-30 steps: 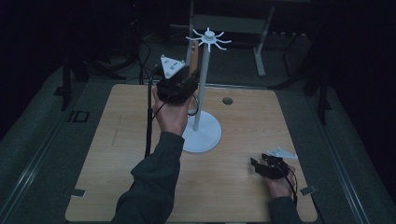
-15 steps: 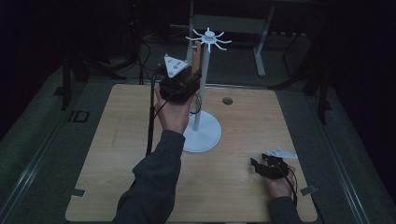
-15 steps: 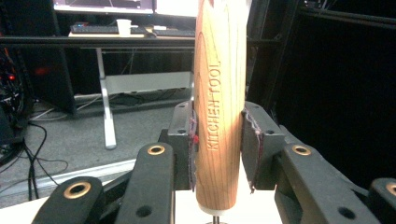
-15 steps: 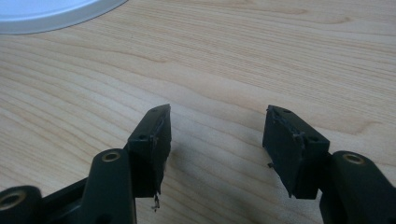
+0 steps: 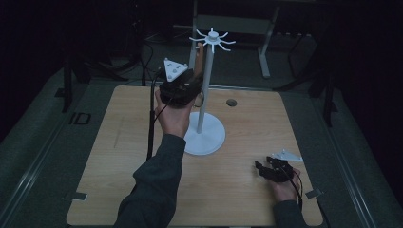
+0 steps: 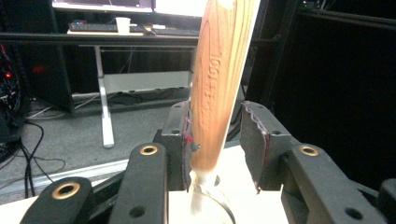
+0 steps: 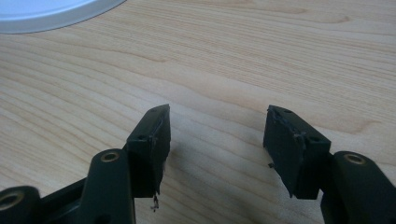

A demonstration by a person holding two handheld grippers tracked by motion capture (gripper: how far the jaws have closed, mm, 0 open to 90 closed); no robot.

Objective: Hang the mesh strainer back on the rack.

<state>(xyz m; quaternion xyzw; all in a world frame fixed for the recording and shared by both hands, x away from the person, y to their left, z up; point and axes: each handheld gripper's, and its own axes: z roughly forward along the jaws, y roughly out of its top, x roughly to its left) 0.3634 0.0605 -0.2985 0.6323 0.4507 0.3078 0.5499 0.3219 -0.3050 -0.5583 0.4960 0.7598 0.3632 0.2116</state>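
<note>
Between the parted jaws of the left gripper (image 6: pixel 215 140), touching only one pad, the wooden handle (image 6: pixel 219 84) hangs beside the white stand (image 5: pixel 205 135) and could slip free, while the right gripper (image 7: pixel 217 149) rests wide and empty.

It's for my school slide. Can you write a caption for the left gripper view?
Left tool, jaws apart, around a wooden handle that touches one jaw, desk behind.

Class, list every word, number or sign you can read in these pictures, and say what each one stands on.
"ID": pale marking on the dark floor mat left of the light wooden table.
"100" then blurred characters: embossed along the tan wooden handle between the left tongs; the rest is unreadable.
</note>
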